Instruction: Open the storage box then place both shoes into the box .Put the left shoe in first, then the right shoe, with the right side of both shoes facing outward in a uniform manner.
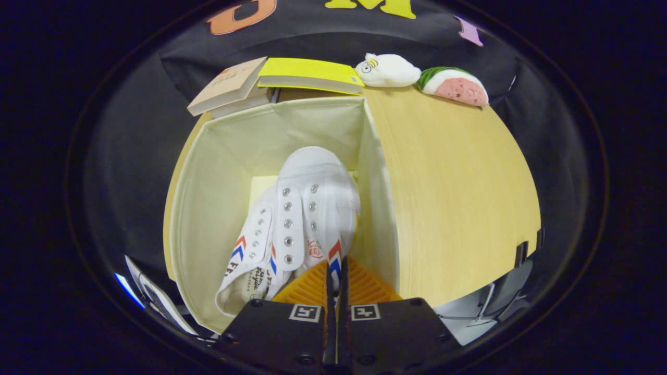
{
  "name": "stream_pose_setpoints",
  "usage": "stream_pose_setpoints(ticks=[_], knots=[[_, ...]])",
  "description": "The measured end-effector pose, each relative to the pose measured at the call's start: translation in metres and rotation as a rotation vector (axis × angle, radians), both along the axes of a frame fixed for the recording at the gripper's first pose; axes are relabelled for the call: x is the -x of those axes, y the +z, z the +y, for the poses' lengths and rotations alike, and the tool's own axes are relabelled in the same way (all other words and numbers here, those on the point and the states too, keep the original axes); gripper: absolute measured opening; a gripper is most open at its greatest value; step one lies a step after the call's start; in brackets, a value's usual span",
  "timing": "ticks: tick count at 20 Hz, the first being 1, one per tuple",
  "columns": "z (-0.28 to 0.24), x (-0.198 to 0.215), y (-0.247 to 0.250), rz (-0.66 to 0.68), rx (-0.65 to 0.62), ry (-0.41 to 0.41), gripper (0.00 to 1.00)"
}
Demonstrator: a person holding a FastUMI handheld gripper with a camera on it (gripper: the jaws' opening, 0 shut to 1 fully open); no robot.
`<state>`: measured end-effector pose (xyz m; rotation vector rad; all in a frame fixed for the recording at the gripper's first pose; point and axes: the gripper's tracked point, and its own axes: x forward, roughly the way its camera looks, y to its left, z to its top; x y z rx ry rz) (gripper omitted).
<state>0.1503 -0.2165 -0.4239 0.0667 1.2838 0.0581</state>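
- The gripper (334,278) has its two ridged fingers nearly closed, with only a thin slit between them; they pinch the side wall of a white canvas shoe (318,208) at its collar, by the red and blue chevron stripes.
- That held shoe hangs toe-forward over the open storage box (208,172), its rounded rubber toe cap pointing at the box's far wall and its metal eyelets in two rows along the lace stays, without laces.
- A second white shoe (249,260) of the same make lies lower inside the box, just left of the held one and tilted on its side, with matching chevrons and printed lettering on its canvas.
- The box is a soft, cream fabric cube with limp, slightly bowed walls and a paler flat floor panel; its top is open.
- The box stands on a light wood-grain table (453,198), whose smooth bare surface stretches to the right of the fingers.
- Beyond the box, at the table's far edge, lie a tan book (226,86) and a yellow book (307,74), touching each other.
- Right of them rest a white plush toy (388,70) and a watermelon-slice plush (456,86), side by side.
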Motion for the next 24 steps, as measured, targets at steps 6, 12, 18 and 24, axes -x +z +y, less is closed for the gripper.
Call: stream_pose_setpoints(ticks=[6,12,18,24], knots=[[0.0,0.001,0.017,-0.063,0.046,0.012,0.34],[-0.003,-0.012,0.085,-0.311,0.063,0.067,0.64],[-0.023,-0.003,0.165,-0.602,0.043,0.037,0.76],[-0.066,0.015,0.22,-0.828,0.05,-0.05,1.0]])
